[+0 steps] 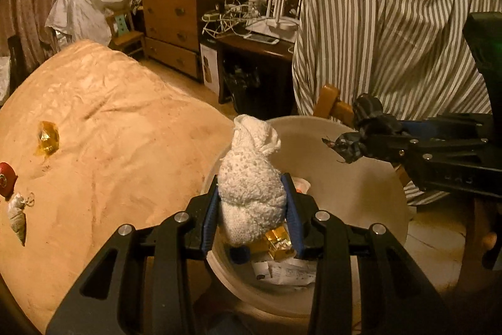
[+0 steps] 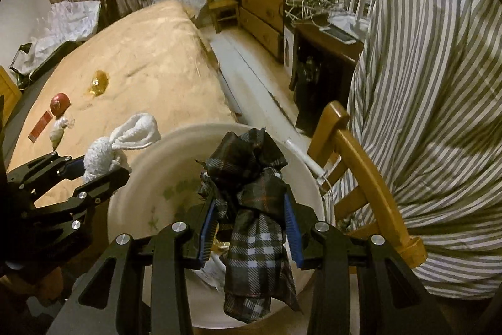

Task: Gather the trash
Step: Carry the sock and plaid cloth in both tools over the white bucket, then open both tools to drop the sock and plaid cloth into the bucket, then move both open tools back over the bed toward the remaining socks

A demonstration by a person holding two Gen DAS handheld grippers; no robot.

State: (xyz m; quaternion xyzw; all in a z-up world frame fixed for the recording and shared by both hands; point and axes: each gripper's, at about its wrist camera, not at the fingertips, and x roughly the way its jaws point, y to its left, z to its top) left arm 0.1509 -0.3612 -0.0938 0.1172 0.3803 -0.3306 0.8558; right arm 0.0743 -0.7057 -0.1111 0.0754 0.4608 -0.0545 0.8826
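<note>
My left gripper (image 1: 251, 209) is shut on a white knitted cloth (image 1: 251, 187) and holds it over the near rim of a cream round bin (image 1: 360, 178). My right gripper (image 2: 249, 225) is shut on a dark plaid cloth (image 2: 254, 209) above the same bin (image 2: 157, 178). The bin holds a gold wrapper (image 1: 279, 244) and crumpled paper (image 1: 285, 272). On the tan bed (image 1: 109, 131) lie a gold wrapper (image 1: 47, 138), a red round item (image 1: 6, 178) and a small pale bag (image 1: 17, 212). The right gripper with the plaid cloth (image 1: 360, 140) also shows in the left wrist view.
A wooden chair (image 2: 360, 162) stands right of the bin, against the person in a striped shirt (image 2: 439, 83). A chest of drawers (image 1: 172, 21) and a dark table with cables (image 1: 251, 36) stand behind. A small chair (image 2: 222, 5) sits by the bed's far end.
</note>
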